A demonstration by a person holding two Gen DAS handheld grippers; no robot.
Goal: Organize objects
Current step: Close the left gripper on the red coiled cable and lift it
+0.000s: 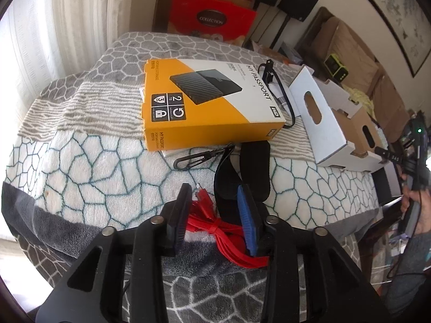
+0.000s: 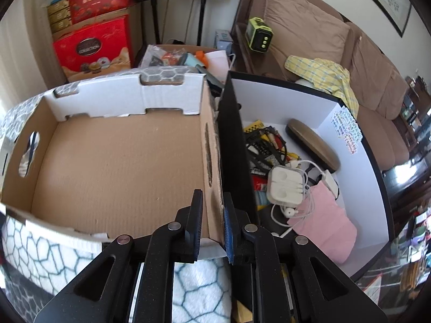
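Observation:
In the left wrist view my left gripper (image 1: 214, 191) points down at the patterned blanket (image 1: 80, 161). A tied bundle of red cable (image 1: 215, 227) fills the gap between its jaws, and both pads touch it. A black strap (image 1: 242, 172) and a black clip (image 1: 199, 157) lie just beyond the fingertips. In the right wrist view my right gripper (image 2: 212, 197) is shut on the right wall of the empty cardboard box (image 2: 126, 94), one finger inside and the blue-padded one outside. The same gripper (image 1: 412, 148) appears at the far right of the left wrist view, held by a hand (image 1: 416, 207).
A yellow hard-drive package (image 1: 204, 102) and a black cable (image 1: 277, 80) lie further back on the blanket. Right of the cardboard box stands a black box with white walls (image 2: 350, 140) holding earphones (image 2: 285, 185), a pink pouch (image 2: 323, 215) and cables (image 2: 269, 140). A brown sofa (image 2: 309, 27) lies behind.

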